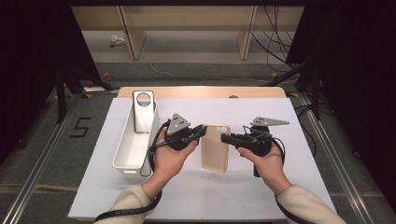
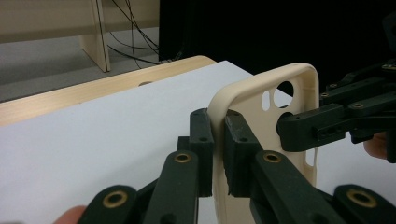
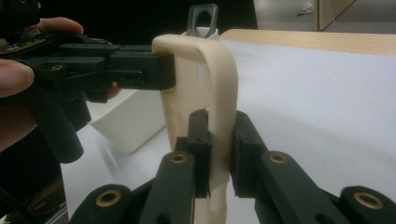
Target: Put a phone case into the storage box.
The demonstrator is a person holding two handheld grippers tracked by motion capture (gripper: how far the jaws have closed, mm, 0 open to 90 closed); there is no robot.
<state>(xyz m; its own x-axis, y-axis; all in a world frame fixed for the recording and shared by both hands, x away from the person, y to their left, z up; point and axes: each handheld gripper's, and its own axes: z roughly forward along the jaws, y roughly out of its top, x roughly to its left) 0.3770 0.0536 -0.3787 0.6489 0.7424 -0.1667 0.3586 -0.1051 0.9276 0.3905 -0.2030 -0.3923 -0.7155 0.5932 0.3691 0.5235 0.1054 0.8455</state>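
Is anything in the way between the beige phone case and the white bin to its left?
Nothing lies on the sheet between them. The phone case is clamped at both long edges by the left gripper and right gripper; only the left hand sits between it and the white bin.

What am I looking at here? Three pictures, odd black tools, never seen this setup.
A person holds hand-operated tongs in each hand. The high view looks down on a white-covered table; the two gripper views look along each tool's own black jaws. Both the left tongs and the right tongs are clamped on opposite long edges of a beige plastic phone case, held between them. At the left stands a white rectangular plastic bin with a grey phone case upright inside.
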